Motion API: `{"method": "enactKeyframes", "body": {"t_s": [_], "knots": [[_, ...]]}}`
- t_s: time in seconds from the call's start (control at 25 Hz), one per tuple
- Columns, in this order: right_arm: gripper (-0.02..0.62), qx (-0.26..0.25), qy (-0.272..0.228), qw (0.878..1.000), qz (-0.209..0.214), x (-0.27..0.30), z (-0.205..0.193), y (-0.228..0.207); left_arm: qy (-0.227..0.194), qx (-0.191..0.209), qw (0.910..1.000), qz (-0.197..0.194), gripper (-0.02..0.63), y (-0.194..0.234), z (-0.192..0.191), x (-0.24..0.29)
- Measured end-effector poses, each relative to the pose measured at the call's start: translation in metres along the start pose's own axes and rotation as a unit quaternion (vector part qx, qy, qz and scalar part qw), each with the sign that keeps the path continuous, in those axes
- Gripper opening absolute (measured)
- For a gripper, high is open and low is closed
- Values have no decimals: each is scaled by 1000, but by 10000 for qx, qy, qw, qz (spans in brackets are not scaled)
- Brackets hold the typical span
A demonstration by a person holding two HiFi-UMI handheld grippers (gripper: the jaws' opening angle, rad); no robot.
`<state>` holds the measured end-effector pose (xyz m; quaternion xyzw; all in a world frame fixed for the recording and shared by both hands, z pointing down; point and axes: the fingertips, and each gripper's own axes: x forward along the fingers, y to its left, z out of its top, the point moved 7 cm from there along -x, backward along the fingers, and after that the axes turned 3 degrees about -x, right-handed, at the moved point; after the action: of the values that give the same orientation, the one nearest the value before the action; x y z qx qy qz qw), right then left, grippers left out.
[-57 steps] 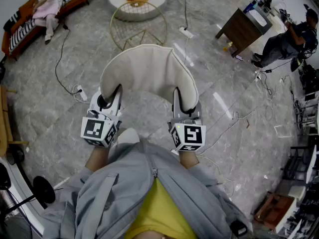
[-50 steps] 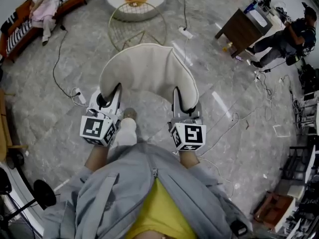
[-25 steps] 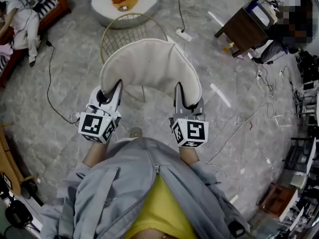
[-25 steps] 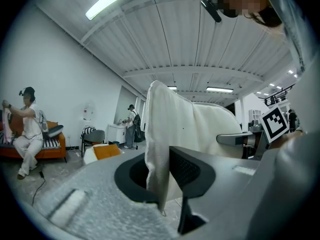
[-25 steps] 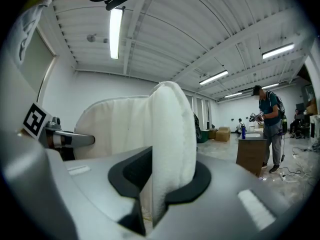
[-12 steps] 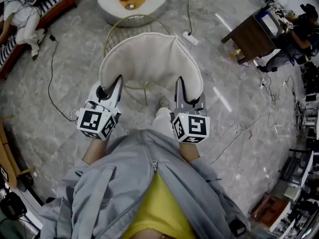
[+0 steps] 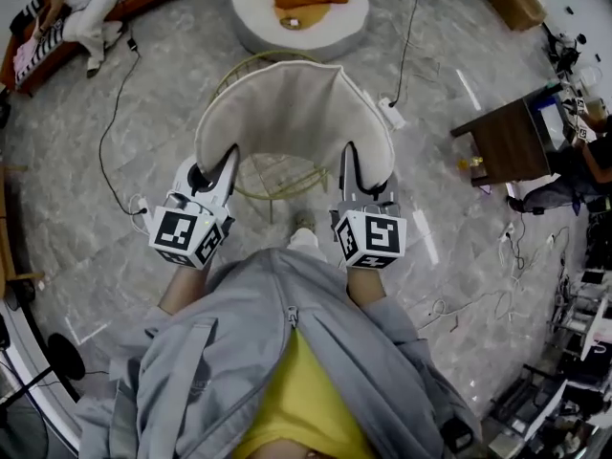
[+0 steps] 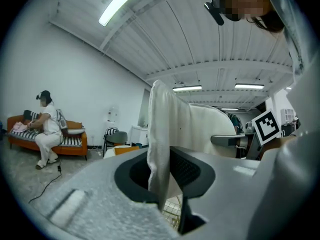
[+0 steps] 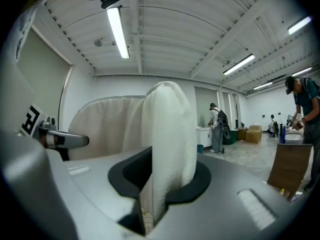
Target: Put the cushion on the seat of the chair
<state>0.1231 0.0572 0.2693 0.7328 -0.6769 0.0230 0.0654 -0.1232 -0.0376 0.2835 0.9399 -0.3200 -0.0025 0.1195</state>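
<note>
A cream, horseshoe-shaped cushion [image 7: 295, 113] hangs in the air between both grippers, over a gold wire chair [image 7: 277, 175] whose mesh seat shows under it. My left gripper [image 7: 216, 168] is shut on the cushion's left end [image 8: 160, 134], the fabric pinched between its jaws. The right end [image 9: 167, 134] is clamped in my right gripper [image 7: 361, 172]. Both grippers point level, away from me. In the left gripper view the gold mesh [image 8: 172, 211] shows just below the jaws.
A round white pouffe [image 7: 301, 17] with an orange pad stands beyond the chair. Cables [image 7: 115, 132] and a power strip [image 7: 392, 113] lie on the marble floor. A dark wooden table [image 7: 502, 142] is at the right, an orange sofa [image 7: 57, 27] with a seated person at the far left.
I have walked forward with the cushion. The wire chair has slid from beyond the cushion to directly under it. Both grippers keep their hold.
</note>
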Motion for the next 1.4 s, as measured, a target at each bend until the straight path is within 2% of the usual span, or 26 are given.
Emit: {"method": "enactKeyframes", "body": {"t_s": [0.4, 0.64, 1.0, 1.4], "knots": [[71, -120, 213, 9928, 1175, 84, -9, -72, 34, -307, 9937, 1077, 69, -15, -13, 66], [71, -180, 453, 9842, 1700, 123, -31, -107, 111, -558, 9868, 1517, 69, -23, -40, 99], [72, -210, 947, 9718, 2149, 145, -67, -104, 458, -937, 9777, 1821, 69, -10, -77, 98], [72, -307, 1697, 9605, 2185, 156, -125, -88, 1053, -1467, 9687, 1702, 69, 18, -137, 96]]}}
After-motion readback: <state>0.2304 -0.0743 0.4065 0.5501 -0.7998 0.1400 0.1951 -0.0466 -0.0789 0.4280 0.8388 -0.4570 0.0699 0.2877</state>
